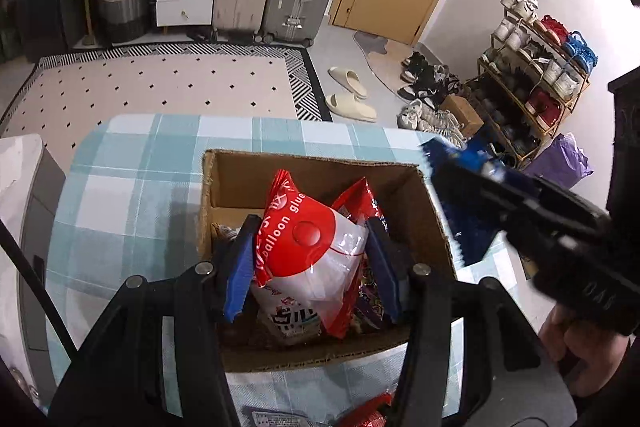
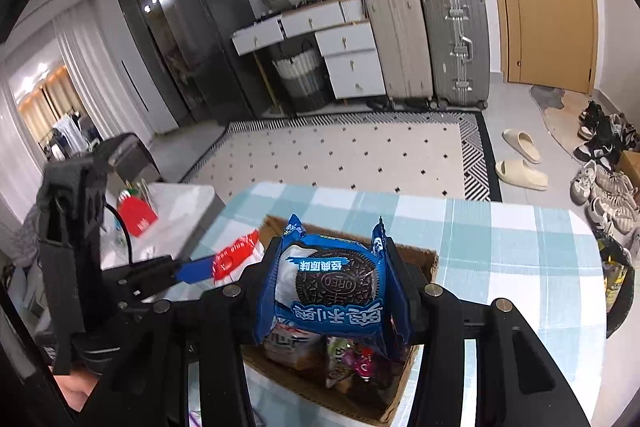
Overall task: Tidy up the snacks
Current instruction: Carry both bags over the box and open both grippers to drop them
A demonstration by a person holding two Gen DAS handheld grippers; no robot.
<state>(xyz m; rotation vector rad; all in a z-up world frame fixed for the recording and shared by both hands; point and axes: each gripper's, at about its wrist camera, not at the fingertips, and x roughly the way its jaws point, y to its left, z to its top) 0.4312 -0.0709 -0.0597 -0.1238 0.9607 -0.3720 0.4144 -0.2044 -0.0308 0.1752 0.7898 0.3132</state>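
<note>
Snacks getting dropped into the cardboard box (image 1: 424,203) on the checked desk (image 1: 132,163), both hands loaded.

Left tongs (image 1: 312,259) are clamped on a red-and-white packet (image 1: 316,239), held right over the open box so it can fall straight in. Right tongs (image 2: 334,287) pinch a blue Oreo pack (image 2: 332,287) by its sides, also above the box. A few packets already lie inside, so I'd guess they're mid-sort.

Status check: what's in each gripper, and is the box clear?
Left gripper shut on red-and-white packet, over cardboard box. Right gripper shut on blue Oreo pack, also above box. Box already holds snacks; nothing blocking the opening.
</note>
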